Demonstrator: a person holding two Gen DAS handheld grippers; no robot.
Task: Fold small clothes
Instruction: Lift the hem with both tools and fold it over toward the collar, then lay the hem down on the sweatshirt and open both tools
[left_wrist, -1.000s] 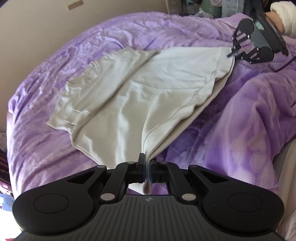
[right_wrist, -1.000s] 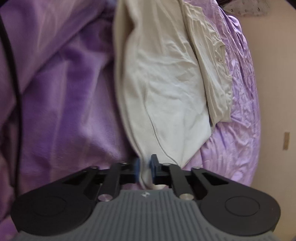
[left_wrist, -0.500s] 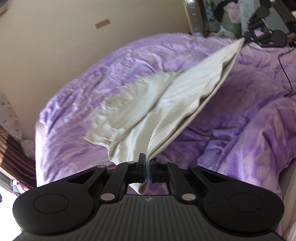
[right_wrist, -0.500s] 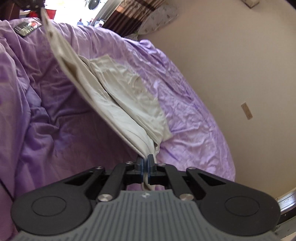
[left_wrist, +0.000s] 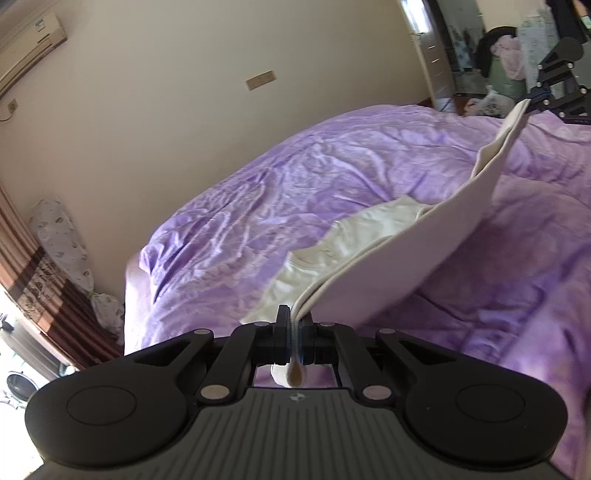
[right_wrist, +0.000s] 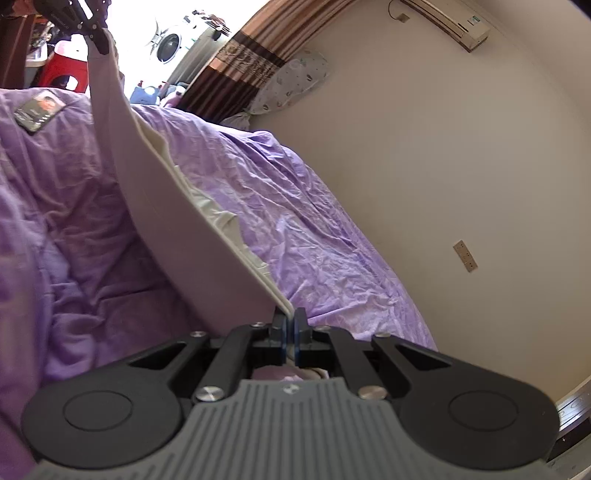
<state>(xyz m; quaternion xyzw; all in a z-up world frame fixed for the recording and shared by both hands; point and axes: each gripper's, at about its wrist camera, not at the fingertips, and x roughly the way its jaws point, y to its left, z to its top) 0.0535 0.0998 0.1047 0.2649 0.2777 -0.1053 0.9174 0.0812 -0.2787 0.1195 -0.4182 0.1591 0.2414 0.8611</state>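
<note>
A cream shirt (left_wrist: 399, 266) hangs stretched above the purple bed, its hem pulled taut between both grippers. My left gripper (left_wrist: 294, 325) is shut on one hem corner, with a bit of cloth poking out behind the pads. My right gripper (right_wrist: 289, 325) is shut on the other corner. In the left wrist view the right gripper (left_wrist: 535, 100) shows far right, pinching the cloth. The right wrist view has the left gripper (right_wrist: 96, 38) at top left. The shirt's (right_wrist: 192, 236) underside faces both cameras; its far part still rests on the bed.
A purple quilt (left_wrist: 258, 206) covers the bed, bunched into thick folds (right_wrist: 51, 236) on the near side. A dark flat item (right_wrist: 38, 110) lies on the quilt. A cream wall (right_wrist: 443, 155), a curtain (right_wrist: 236, 55) and a patterned pillow (left_wrist: 59, 236) stand beyond the bed.
Both grippers have risen, lifting the shirt's hem off the bed. The shirt went from lying flat to hanging taut, with its underside now toward the cameras.
</note>
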